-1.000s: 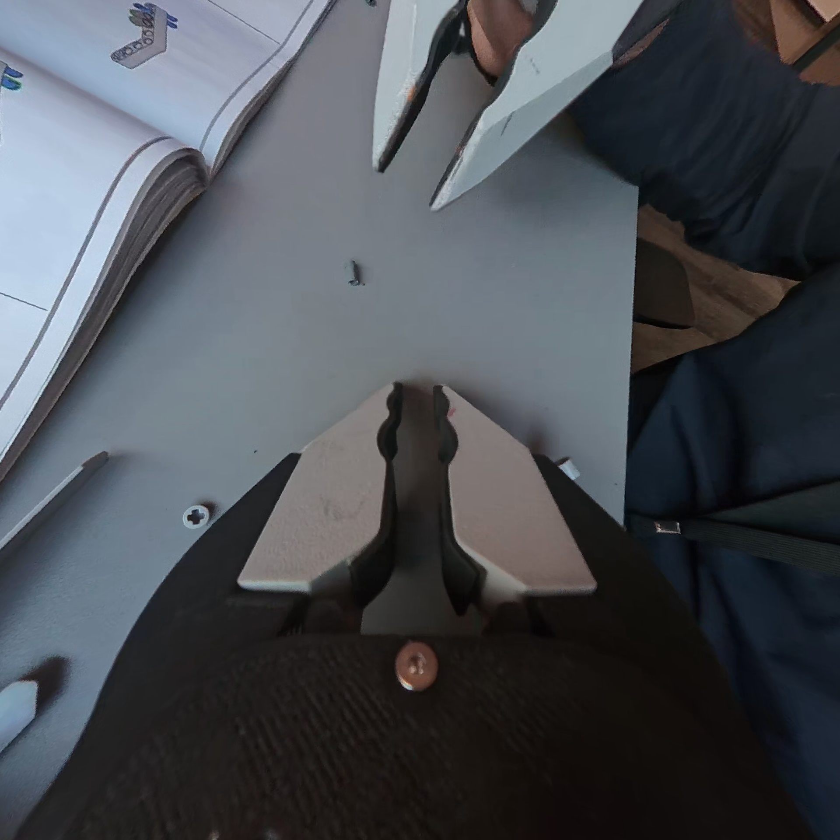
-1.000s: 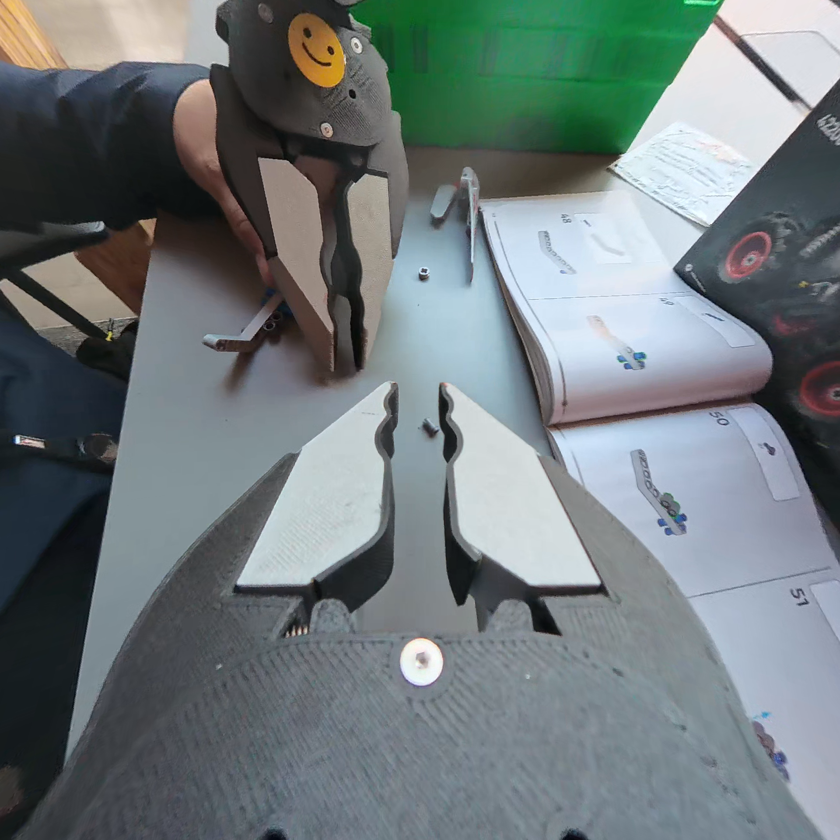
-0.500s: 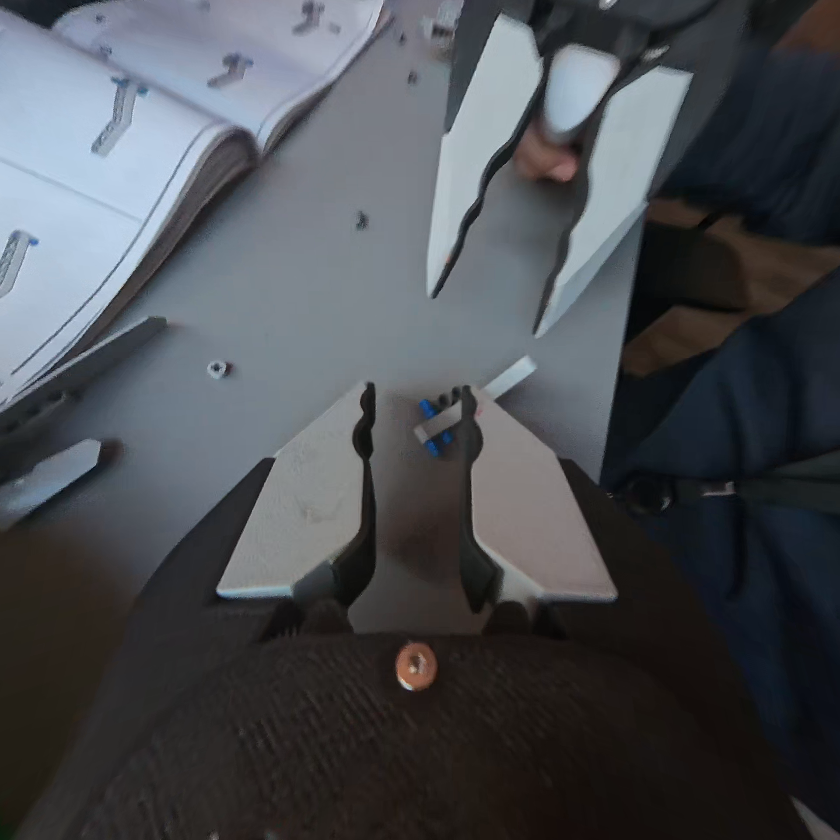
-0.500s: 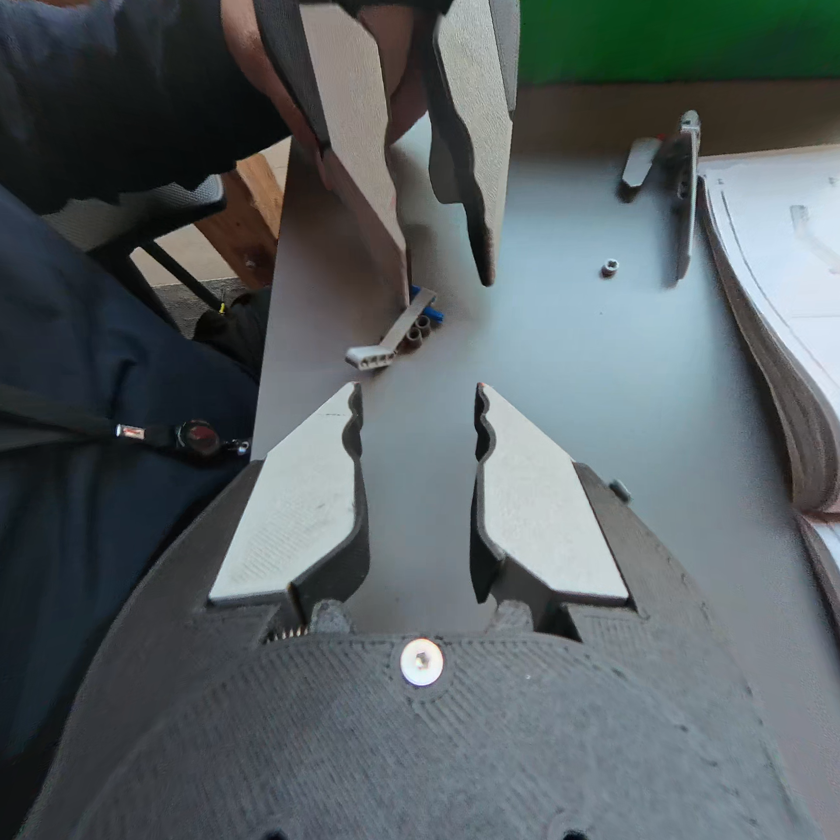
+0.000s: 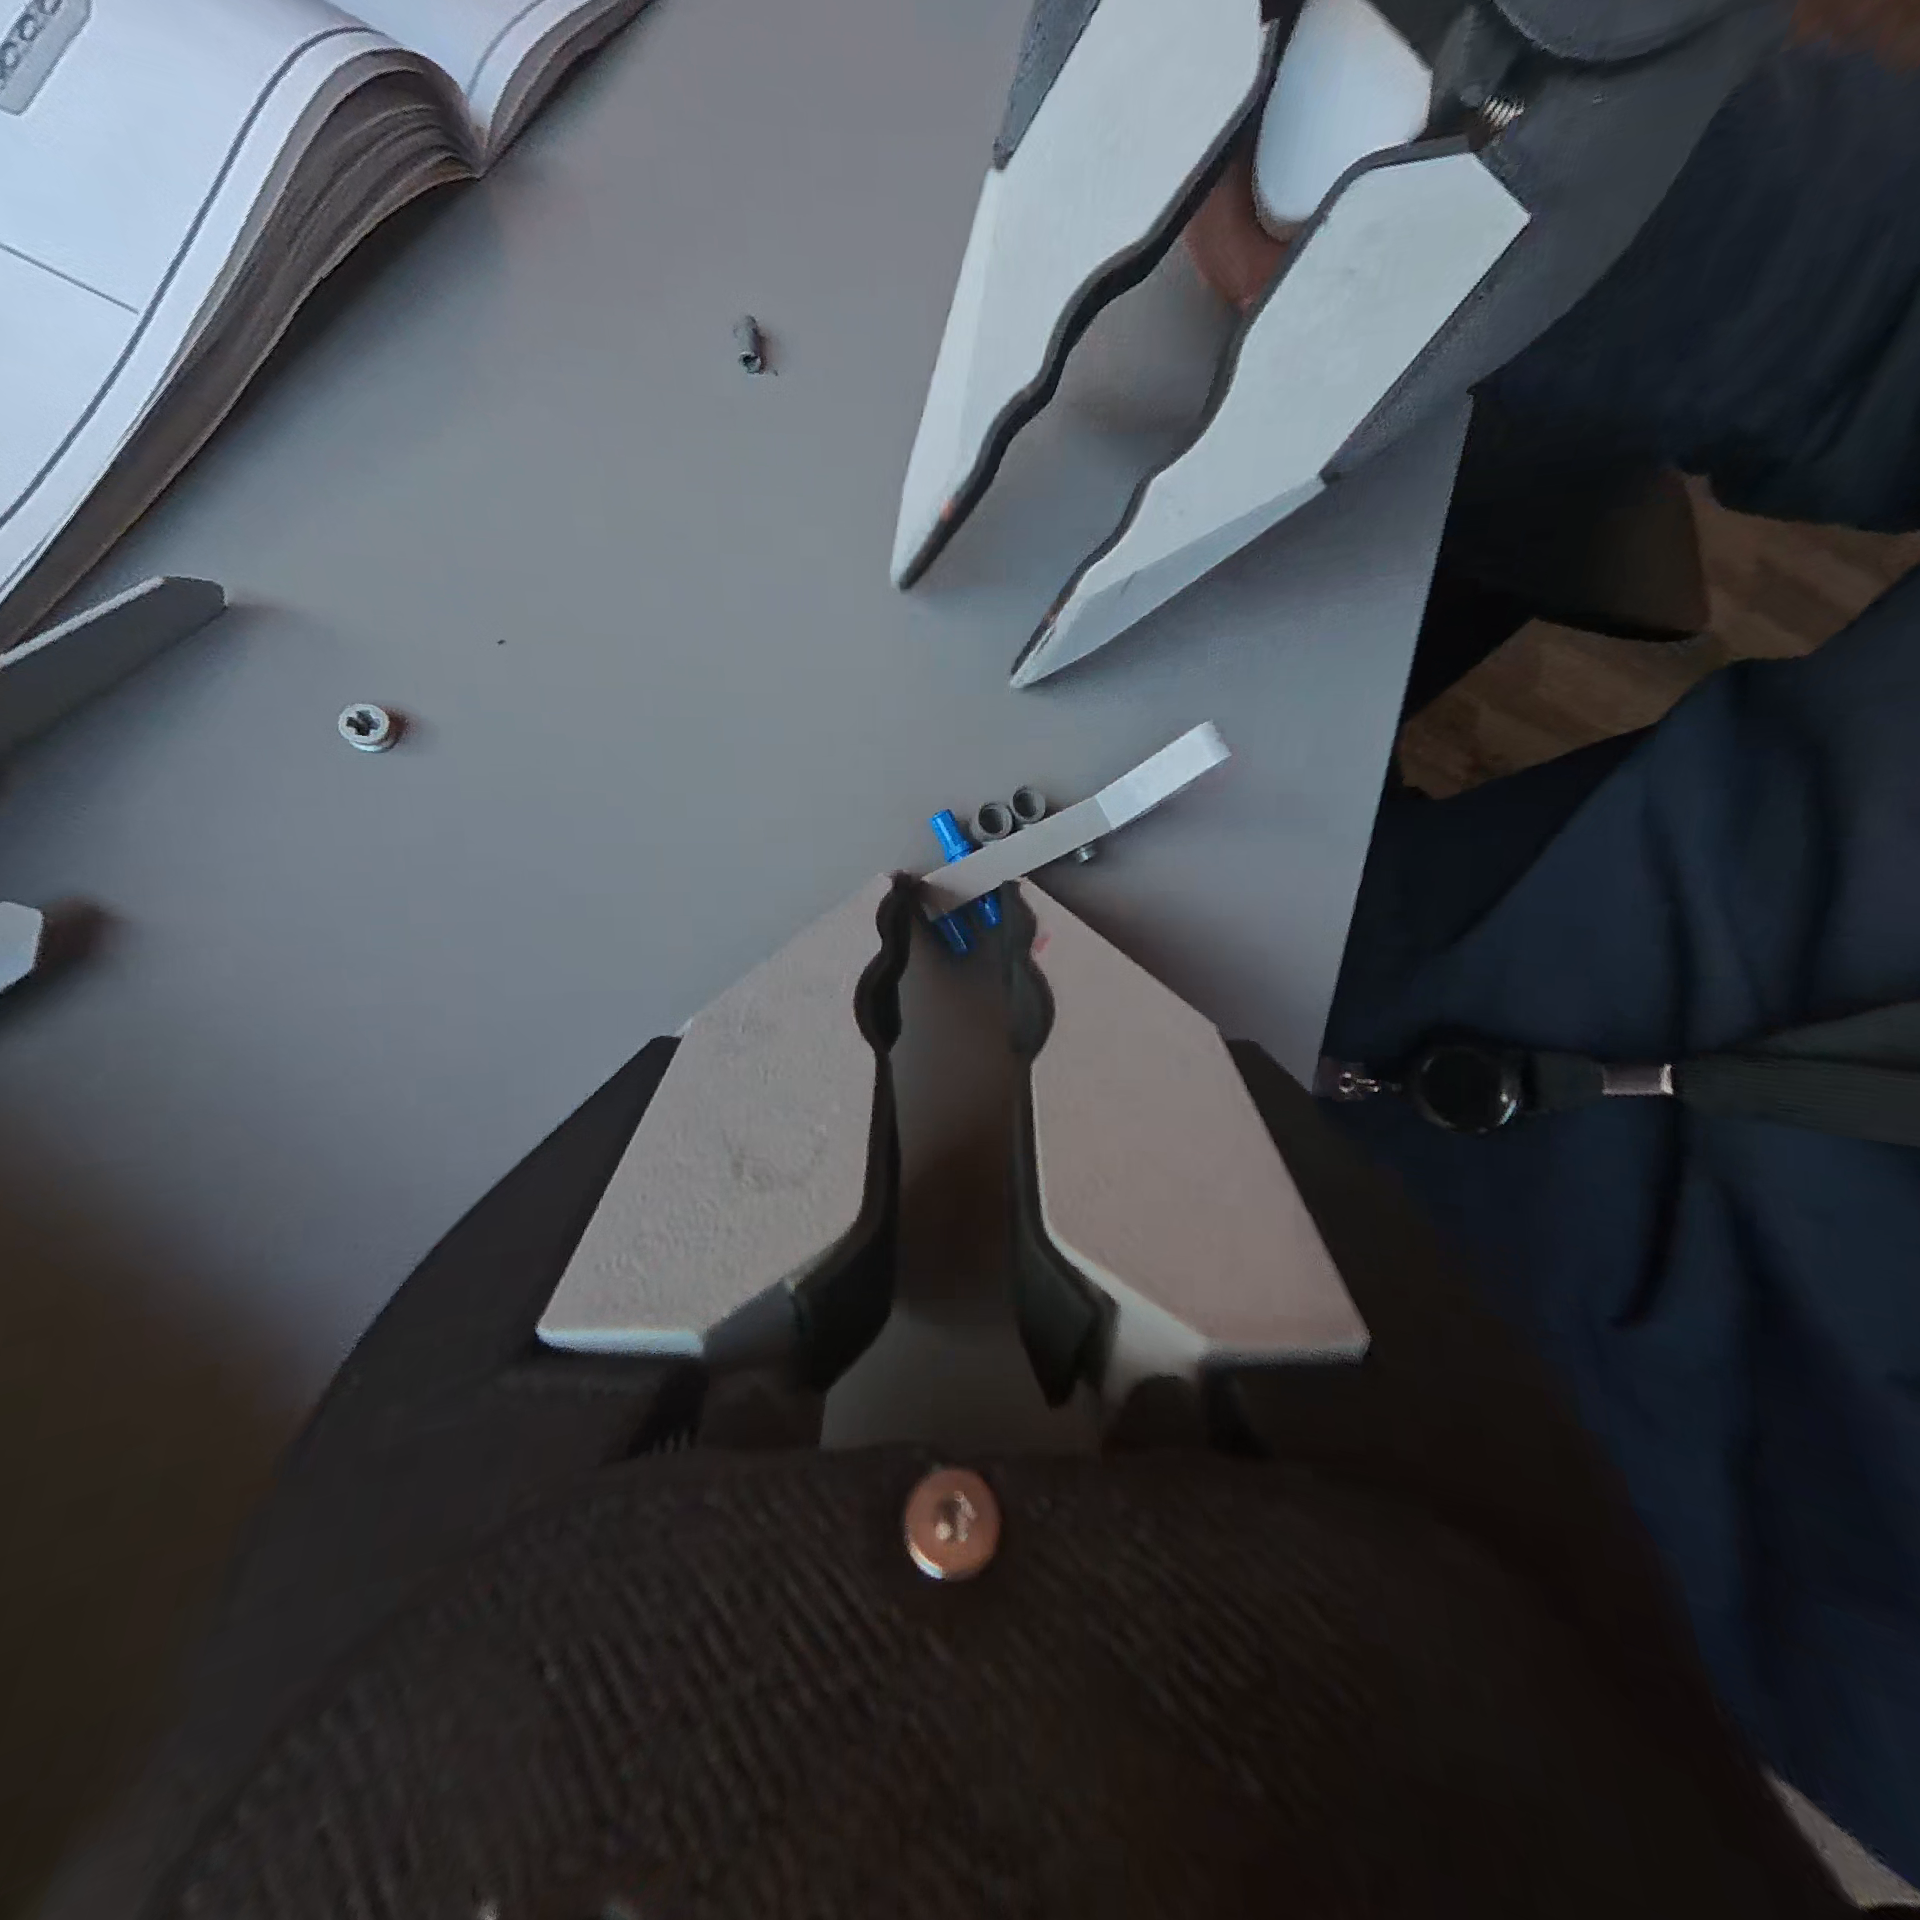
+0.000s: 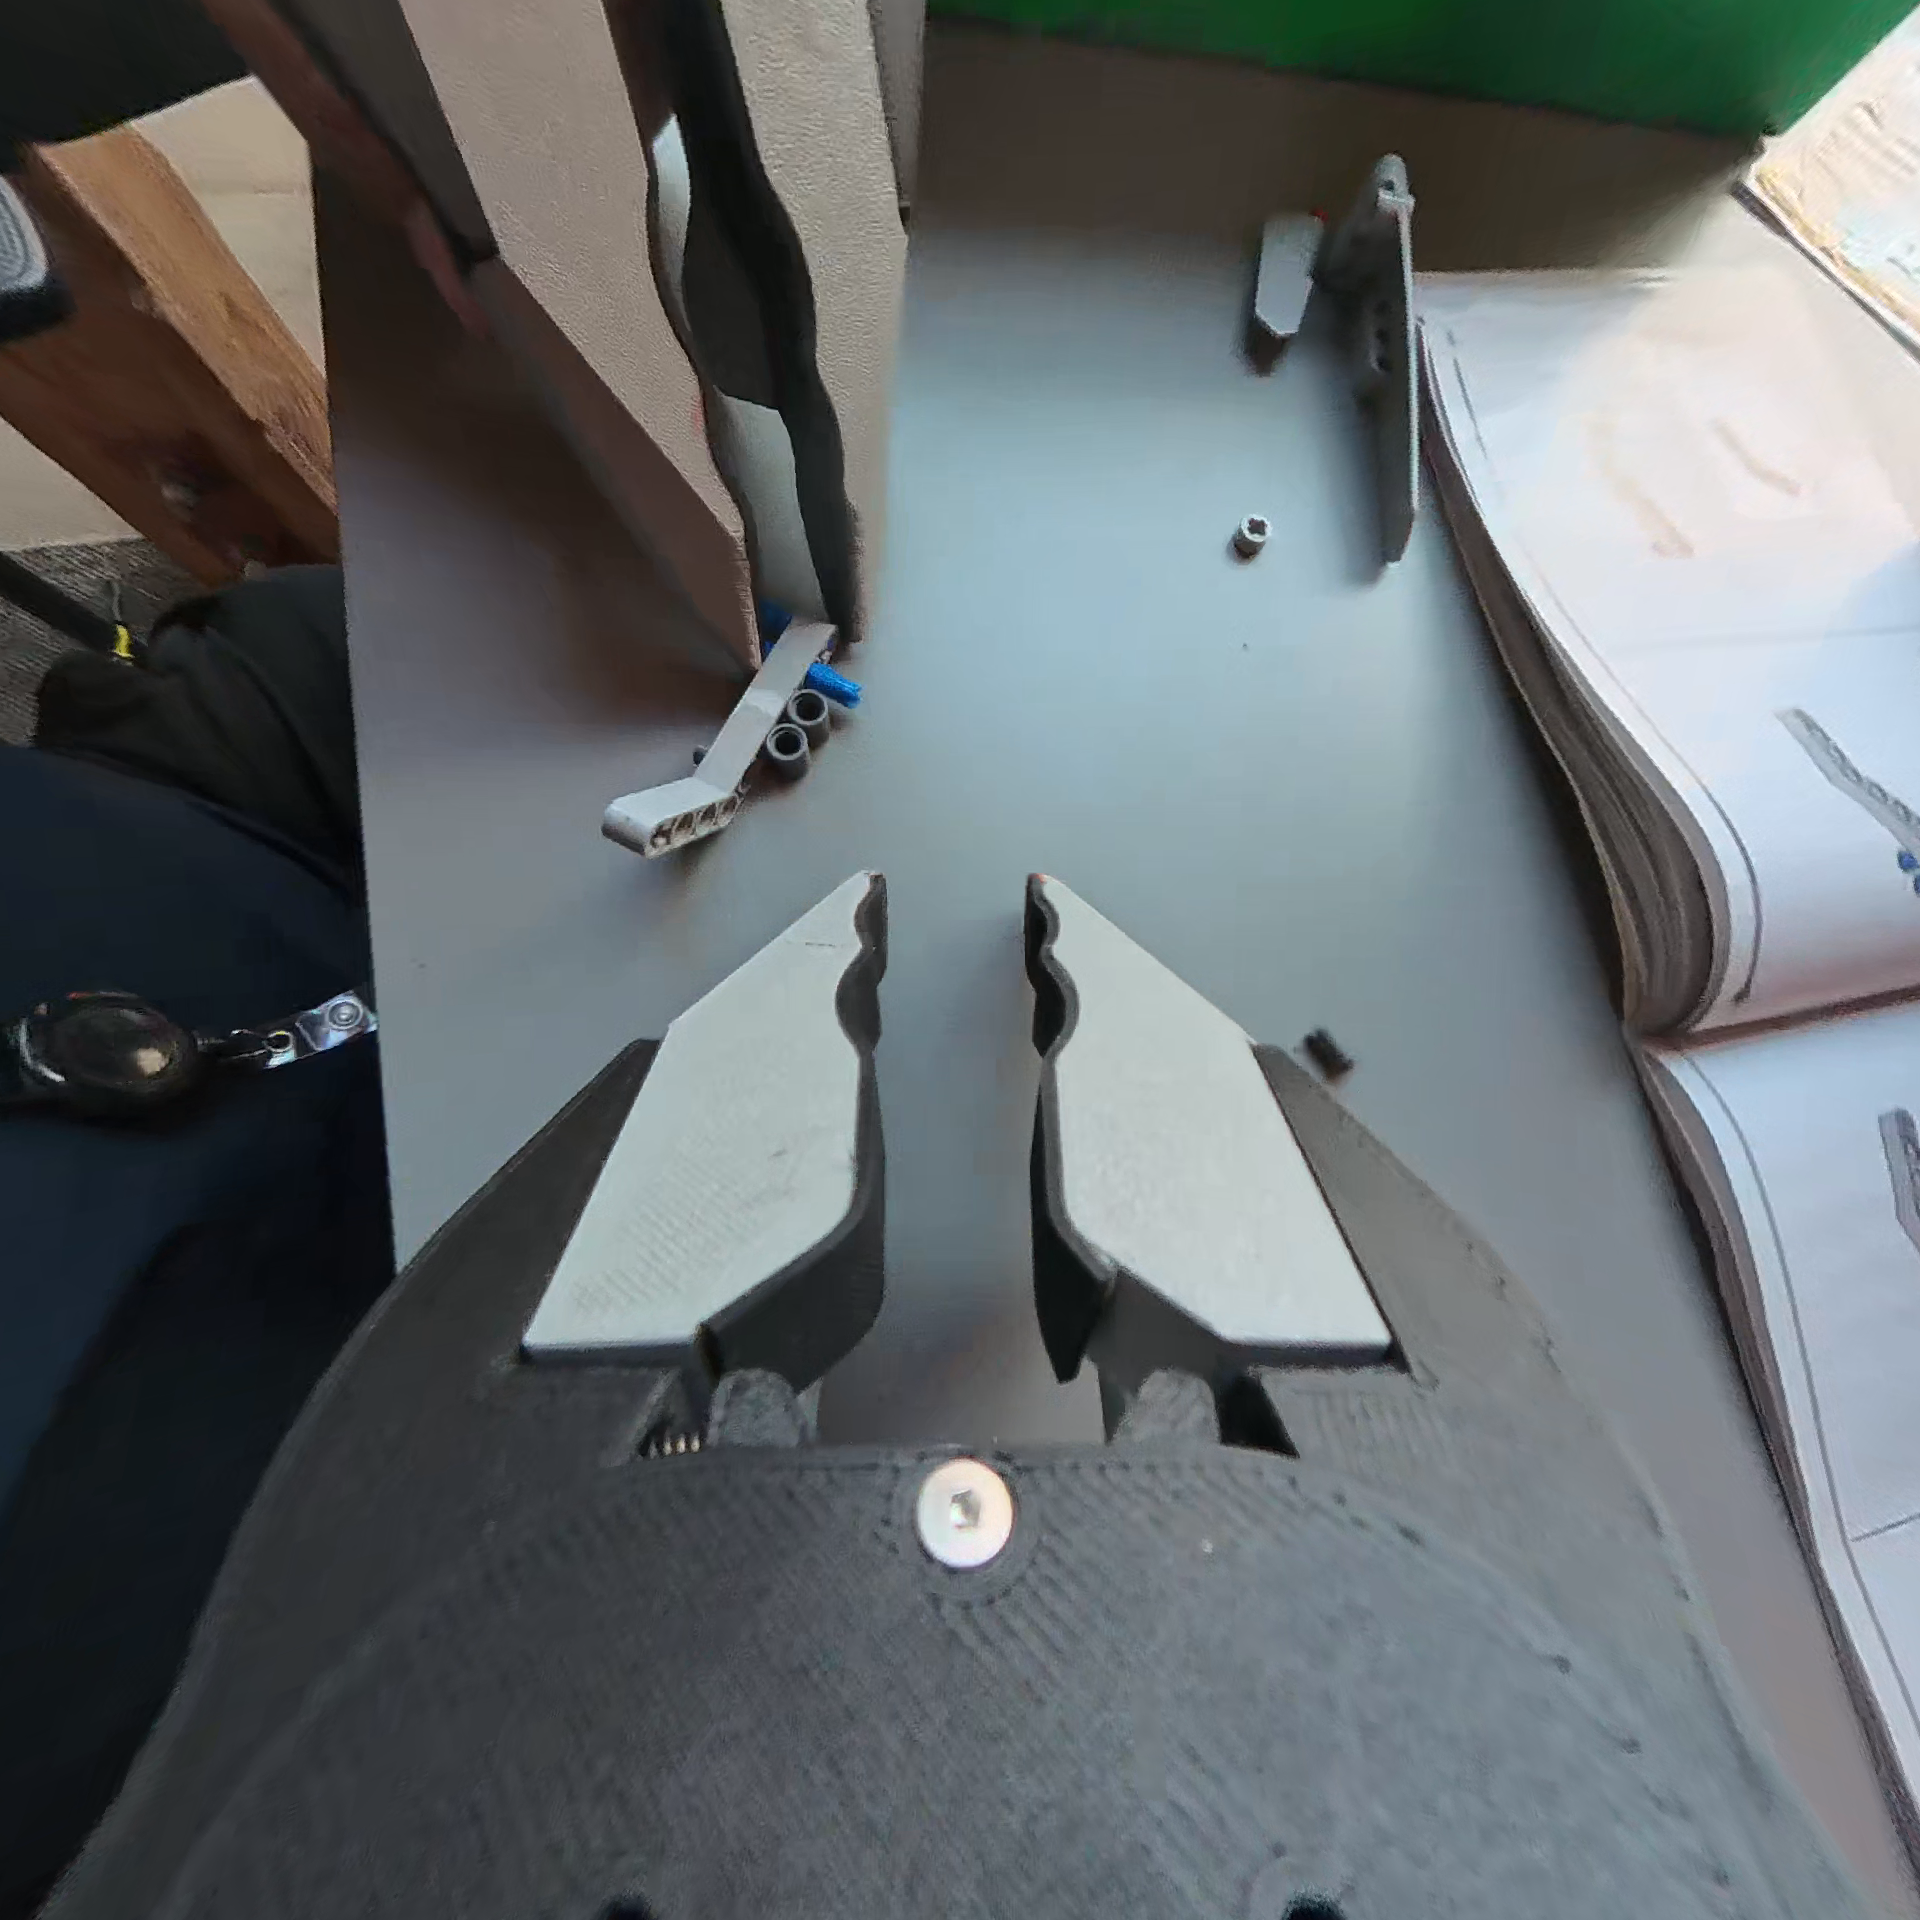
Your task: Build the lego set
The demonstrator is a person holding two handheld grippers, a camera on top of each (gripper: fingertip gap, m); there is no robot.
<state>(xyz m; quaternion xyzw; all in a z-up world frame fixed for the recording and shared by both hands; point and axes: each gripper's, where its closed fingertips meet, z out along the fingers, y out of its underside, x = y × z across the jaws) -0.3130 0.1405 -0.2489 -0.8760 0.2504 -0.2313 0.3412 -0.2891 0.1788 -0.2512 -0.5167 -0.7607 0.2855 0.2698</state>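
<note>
Lego beam (image 5: pixel 1049 836), a light grey angled piece with blue pins (image 5: pixel 961 914) pushed through one end and two small grey bushes (image 6: pixel 798 727) lying just beside it, rests flat on the grey table (image 5: pixel 520 540) near the edge closest to the person. The left gripper (image 5: pixel 961 883) stands over the pinned end with its jaws a small way apart and the beam end and pins between its tips; whether the fingers already touch the beam cannot be told from either view. The right gripper (image 6: pixel 956 883) is held near the beam's bent end with its jaws apart and nothing between them. The step in hand appears to be securing the beam for the next fitting. For a sound grip, the left gripper should close across the flat sides of the beam, not on the protruding pins, which could be pushed out or tilted by side pressure. The beam is thin and light and will likely slide on the smooth table, so the closing should be slow and square. The two loose bushes sit close enough to be knocked away; the approach should keep clear of them. A dark pin (image 5: pixel 748 345), a further bush (image 6: pixel 1252 538), two dark grey beams (image 6: pixel 1377 343) and the open instruction book (image 6: pixel 1662 644) lie well apart from the work.
</note>
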